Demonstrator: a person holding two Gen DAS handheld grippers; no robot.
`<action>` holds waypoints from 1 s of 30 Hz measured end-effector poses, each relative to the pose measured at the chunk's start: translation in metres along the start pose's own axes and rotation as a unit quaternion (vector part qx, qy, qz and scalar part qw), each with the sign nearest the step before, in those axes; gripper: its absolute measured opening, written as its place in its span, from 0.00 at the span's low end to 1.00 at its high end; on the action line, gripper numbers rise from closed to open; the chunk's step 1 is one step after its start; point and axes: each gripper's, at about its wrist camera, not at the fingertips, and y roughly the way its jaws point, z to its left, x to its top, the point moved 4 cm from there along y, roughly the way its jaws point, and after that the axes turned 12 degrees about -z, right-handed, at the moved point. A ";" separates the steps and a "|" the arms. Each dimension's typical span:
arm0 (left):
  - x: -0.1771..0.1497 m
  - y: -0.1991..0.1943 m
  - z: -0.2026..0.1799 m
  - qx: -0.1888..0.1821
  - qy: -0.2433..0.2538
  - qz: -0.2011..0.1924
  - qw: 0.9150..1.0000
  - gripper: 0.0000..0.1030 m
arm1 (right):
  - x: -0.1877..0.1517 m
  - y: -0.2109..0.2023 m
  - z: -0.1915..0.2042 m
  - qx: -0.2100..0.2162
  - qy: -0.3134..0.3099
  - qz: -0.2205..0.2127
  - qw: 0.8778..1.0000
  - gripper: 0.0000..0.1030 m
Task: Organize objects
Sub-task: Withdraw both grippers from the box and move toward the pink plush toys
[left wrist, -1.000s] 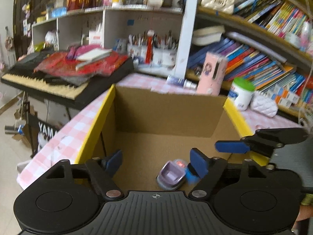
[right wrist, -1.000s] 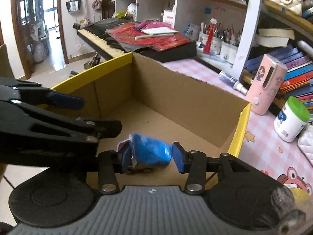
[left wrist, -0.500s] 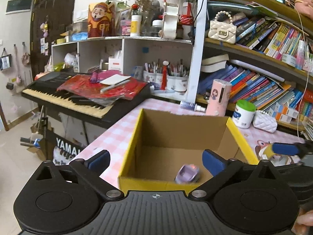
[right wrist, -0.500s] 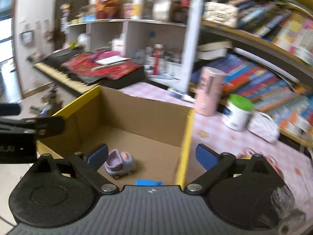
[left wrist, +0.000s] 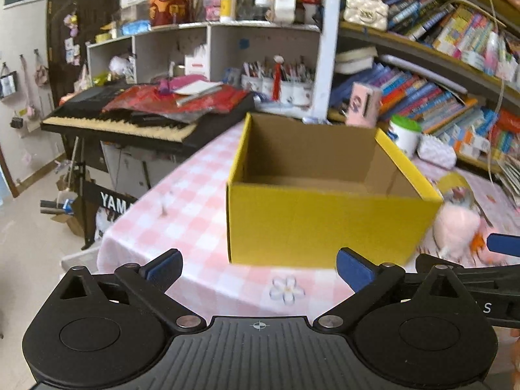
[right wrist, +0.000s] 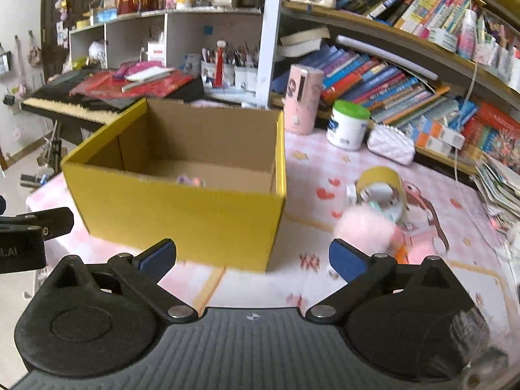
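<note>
Right wrist view, yellow box (right wrist: 182, 217) upright, mouth up; right claw (right wrist: 252, 258) opening, empty; left claw (left wrist: 258, 265) spread, empty

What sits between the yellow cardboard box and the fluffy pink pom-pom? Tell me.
Only bare pink printed tablecloth separates the yellow cardboard box from the fluffy pink pom-pom; right wrist view.

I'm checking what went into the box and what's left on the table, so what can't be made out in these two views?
- Box floor: in the left wrist view the yellow box front wall hides it.
- Purple toy inside: right wrist view, only its blurred top clears the wall.
- Pink fluffy item: motion blur in both views; kind unclear.
- Tape roll: partly hidden behind the pink item.
</note>
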 end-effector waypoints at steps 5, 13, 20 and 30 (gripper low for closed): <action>-0.015 -0.013 0.000 -0.012 0.008 0.020 1.000 0.99 | -0.020 -0.022 0.004 -0.017 0.003 0.016 1.000 1.00; -0.028 -0.031 -0.001 -0.017 0.031 0.026 0.999 0.99 | -0.039 -0.047 0.000 -0.047 0.025 0.033 0.998 1.00; -0.040 -0.041 -0.011 -0.040 0.053 0.041 0.997 0.99 | -0.055 -0.064 -0.006 -0.069 0.045 0.043 0.996 1.00; -0.052 -0.046 -0.033 -0.083 0.069 0.053 0.993 0.99 | -0.073 -0.088 -0.020 -0.104 0.063 0.054 0.991 1.00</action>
